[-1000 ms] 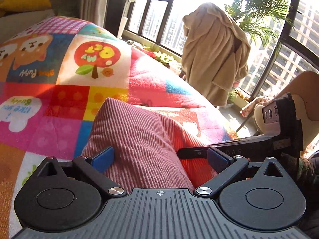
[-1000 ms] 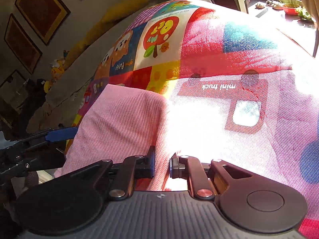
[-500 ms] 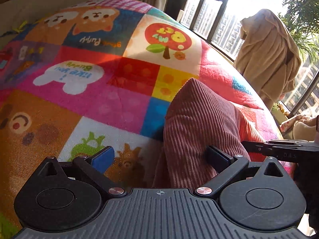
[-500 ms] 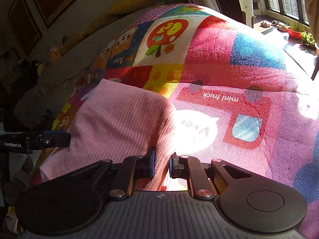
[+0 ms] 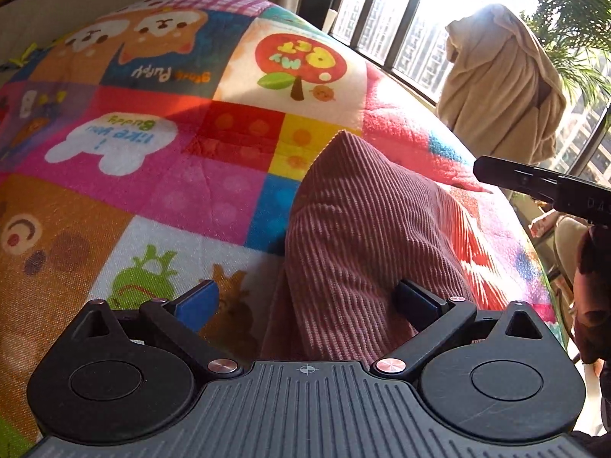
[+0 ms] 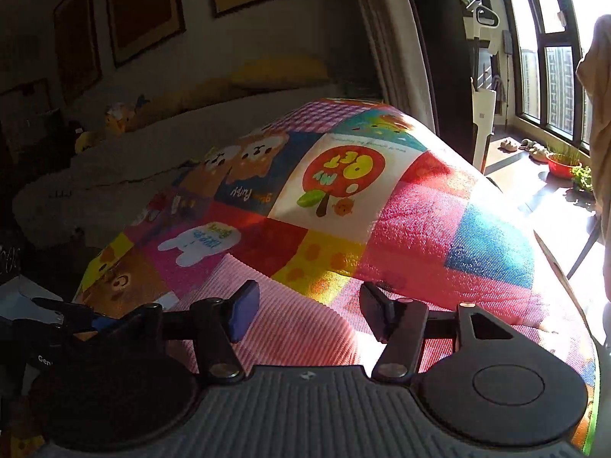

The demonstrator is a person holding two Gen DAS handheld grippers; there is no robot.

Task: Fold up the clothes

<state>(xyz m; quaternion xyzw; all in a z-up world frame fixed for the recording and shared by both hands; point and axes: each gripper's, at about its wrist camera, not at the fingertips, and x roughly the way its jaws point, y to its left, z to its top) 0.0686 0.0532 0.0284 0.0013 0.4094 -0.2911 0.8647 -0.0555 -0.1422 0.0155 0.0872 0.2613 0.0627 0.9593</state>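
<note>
A pink ribbed garment (image 5: 362,236) lies folded on a colourful patchwork blanket (image 5: 172,191) spread over the bed. My left gripper (image 5: 305,301) is open wide, its fingers either side of the garment's near left corner and not pinching it. In the right wrist view the garment (image 6: 305,339) lies under my right gripper (image 6: 309,315), which is open just above the cloth. The right gripper's finger (image 5: 534,187) also reaches in from the right in the left wrist view. The left gripper (image 6: 68,313) shows at the left edge of the right wrist view.
A beige cloth (image 5: 500,87) hangs draped by the tall windows (image 5: 401,30). A yellow pillow (image 6: 278,72) lies at the bed's head under framed pictures (image 6: 145,4). A white stand appliance (image 6: 483,114) and potted plants (image 6: 565,160) stand on the floor by the window.
My right gripper has opened and let go of the garment's edge, and its view has tilted up towards the bed's head. The left gripper stays open and has shifted slightly.
</note>
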